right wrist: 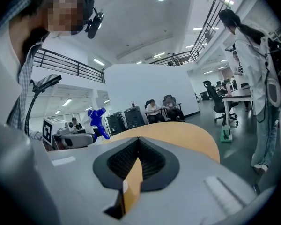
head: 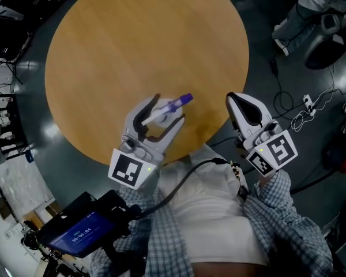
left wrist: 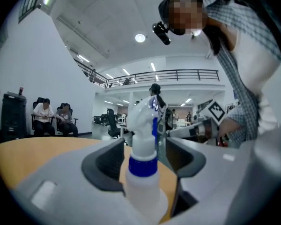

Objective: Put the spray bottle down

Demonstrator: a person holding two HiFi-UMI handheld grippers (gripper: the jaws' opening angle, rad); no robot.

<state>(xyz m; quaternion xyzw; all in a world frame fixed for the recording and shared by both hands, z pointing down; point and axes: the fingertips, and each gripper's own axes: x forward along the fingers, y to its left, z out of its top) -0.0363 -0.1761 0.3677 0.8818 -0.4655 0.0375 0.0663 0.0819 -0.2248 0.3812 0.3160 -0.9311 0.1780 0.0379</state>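
Head view looks steeply down on a round wooden table and is the only view that shows both tools at once. The spray bottle stands near the table's 5 o'clock edge, between the spread fingers of the left gripper. The right gripper hangs just off the rim at about 4 o'clock, well apart from the bottle. A dark screen device at 7 o'clock shows pale digits, too small to read.

Left gripper view settles what the head view cannot. The jaws stand wide apart, and the bottle's neck rises upright between the two dark pads with a gap on either side, so nothing is clamped. Its base is hidden behind the gripper body. Two seated people show at 9 o'clock.

Right gripper view shows that gripper's jaws closed together, empty, with only a sliver of tabletop showing through the seam. The bottle's blue head shows far off at 9 o'clock.

Black-and-white square markers on the gripper cubes are the only print, and no brand is legible on the bottle.

The bottle has a milky white body, a blue collar, and a white spray head with a blue-purple nozzle.
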